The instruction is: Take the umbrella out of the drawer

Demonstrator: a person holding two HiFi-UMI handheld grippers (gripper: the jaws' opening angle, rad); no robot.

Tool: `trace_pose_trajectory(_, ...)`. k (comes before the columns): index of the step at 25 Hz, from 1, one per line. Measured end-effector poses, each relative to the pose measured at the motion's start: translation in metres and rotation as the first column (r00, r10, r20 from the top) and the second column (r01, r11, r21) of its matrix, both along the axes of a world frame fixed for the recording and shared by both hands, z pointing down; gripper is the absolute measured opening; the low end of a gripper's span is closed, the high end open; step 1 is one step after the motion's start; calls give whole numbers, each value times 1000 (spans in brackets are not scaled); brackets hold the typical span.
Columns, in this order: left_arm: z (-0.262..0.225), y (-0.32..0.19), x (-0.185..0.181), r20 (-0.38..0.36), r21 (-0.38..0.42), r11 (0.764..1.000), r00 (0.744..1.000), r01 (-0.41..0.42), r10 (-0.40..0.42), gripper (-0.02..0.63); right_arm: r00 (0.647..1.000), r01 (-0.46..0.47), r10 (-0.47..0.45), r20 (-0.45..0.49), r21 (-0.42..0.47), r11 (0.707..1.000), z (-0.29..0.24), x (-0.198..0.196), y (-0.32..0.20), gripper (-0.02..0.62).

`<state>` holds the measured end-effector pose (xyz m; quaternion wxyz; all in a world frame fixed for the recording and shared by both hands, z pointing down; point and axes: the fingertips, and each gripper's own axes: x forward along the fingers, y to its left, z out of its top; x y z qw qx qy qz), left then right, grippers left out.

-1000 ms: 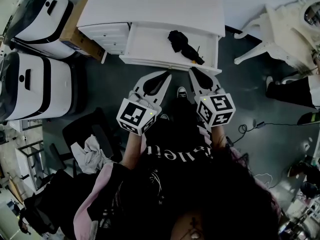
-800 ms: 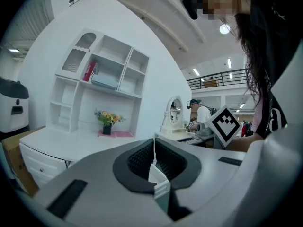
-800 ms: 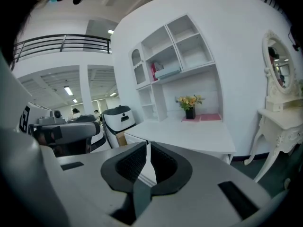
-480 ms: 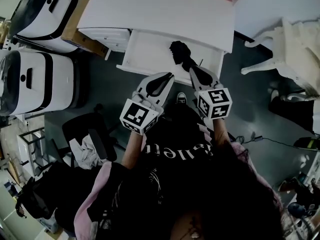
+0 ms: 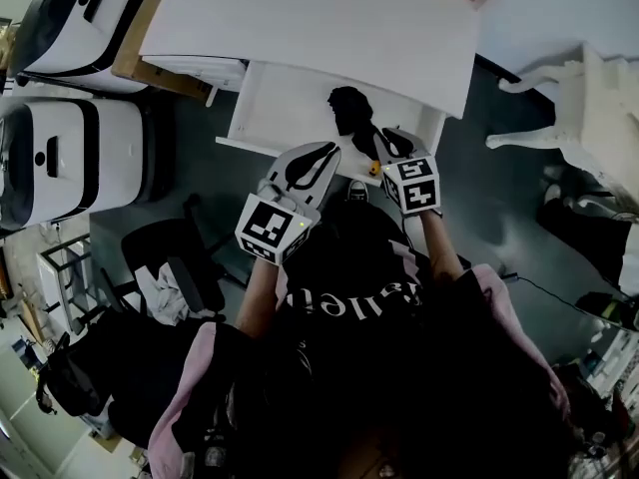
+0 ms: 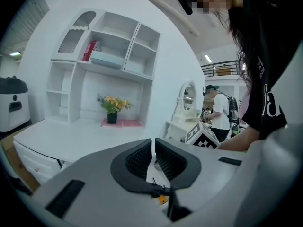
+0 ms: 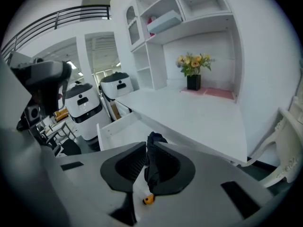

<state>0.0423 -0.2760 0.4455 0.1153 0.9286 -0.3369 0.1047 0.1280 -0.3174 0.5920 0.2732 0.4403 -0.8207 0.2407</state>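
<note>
**Both Grippers Closed at the Open Drawer**

The left gripper (image 6: 152, 141) is held with jaws pressed together, empty. The right gripper (image 7: 146, 144) is likewise closed, poised over the folded black fabric umbrella (image 5: 351, 113), which is laid inside the open white rectangular drawer (image 5: 245, 118) beneath the white desk (image 5: 300, 18).

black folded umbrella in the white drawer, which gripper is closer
Right. The right gripper hangs over the near end of the black folded umbrella; the left gripper is by the front of the white drawer, further left.
</note>
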Motion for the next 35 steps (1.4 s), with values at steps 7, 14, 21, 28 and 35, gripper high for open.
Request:
trace_pose_trajectory(7, 18, -18, 5, 33, -38, 998, 999, 40, -39, 18, 992, 119, -127, -26, -213, 970, 93, -7, -20, 204)
trace_pose_trajectory(14, 31, -30, -1, 62, -65, 995, 995, 80, -76, 18, 991, 73, -105, -79, -335, 939, 161, -7, -40, 242)
trace_pose_trajectory(21, 40, -35, -16, 88, -88, 987, 988, 133, -126, 18, 993, 23, -71, -96, -428, 904, 198, -19, -47, 262)
trace_pose_trajectory(28, 40, -36, -27, 102, -77, 988, 986, 137, -128, 18, 970, 67, -160, -181, -436, 898, 217, -38, -56, 275)
trace_pose_trajectory(35, 37, -28, -48, 120, -67, 985, 982, 158, -149, 18, 942, 37, -169, -291, -410, 912, 221, -40, -59, 276)
